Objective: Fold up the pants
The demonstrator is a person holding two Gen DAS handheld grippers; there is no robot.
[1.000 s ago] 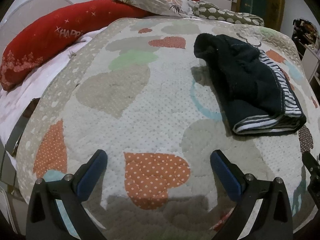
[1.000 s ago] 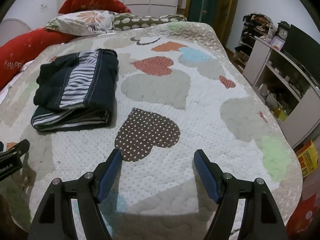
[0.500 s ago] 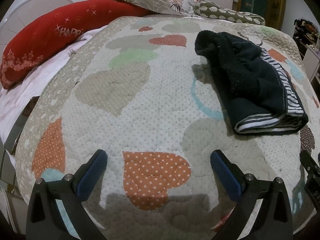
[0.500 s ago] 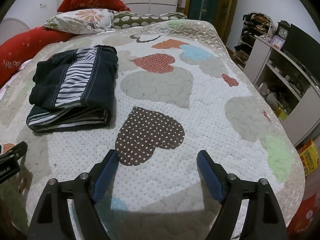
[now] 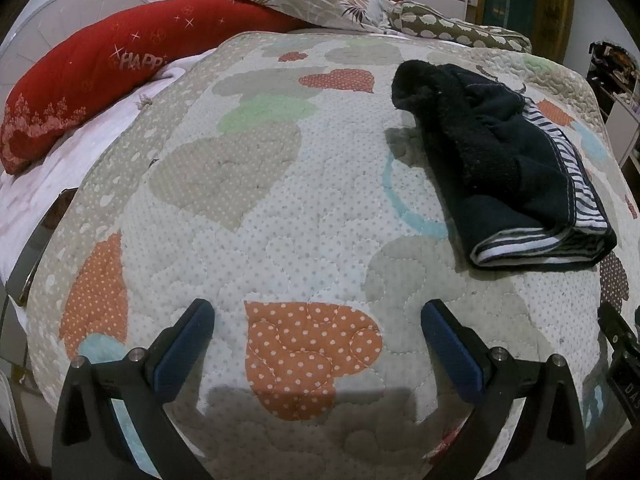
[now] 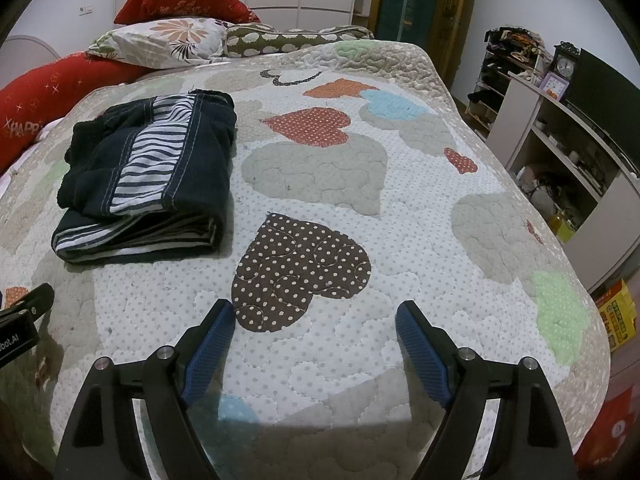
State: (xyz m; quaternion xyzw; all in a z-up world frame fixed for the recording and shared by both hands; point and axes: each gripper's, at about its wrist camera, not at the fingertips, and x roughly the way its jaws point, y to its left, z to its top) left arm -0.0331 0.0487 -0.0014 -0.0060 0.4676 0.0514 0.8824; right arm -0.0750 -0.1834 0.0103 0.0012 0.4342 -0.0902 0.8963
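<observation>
The dark navy pants [image 5: 508,168] with a striped side panel lie folded in a thick stack on the heart-patterned quilt [image 5: 280,208]. In the right wrist view the pants [image 6: 148,176] sit at the left. My left gripper [image 5: 316,312] is open and empty, over the quilt's near edge, well short of the pants. My right gripper [image 6: 314,316] is open and empty, above a brown dotted heart, to the right of the pants.
Red pillows [image 5: 100,80] and patterned pillows [image 6: 160,40] line the head and left side of the bed. Shelves [image 6: 560,140] with clutter and a dark screen stand right of the bed. A yellow box [image 6: 618,316] sits on the floor.
Both grippers have drawn back slightly toward the foot of the bed and risen a little. The pants have not moved.
</observation>
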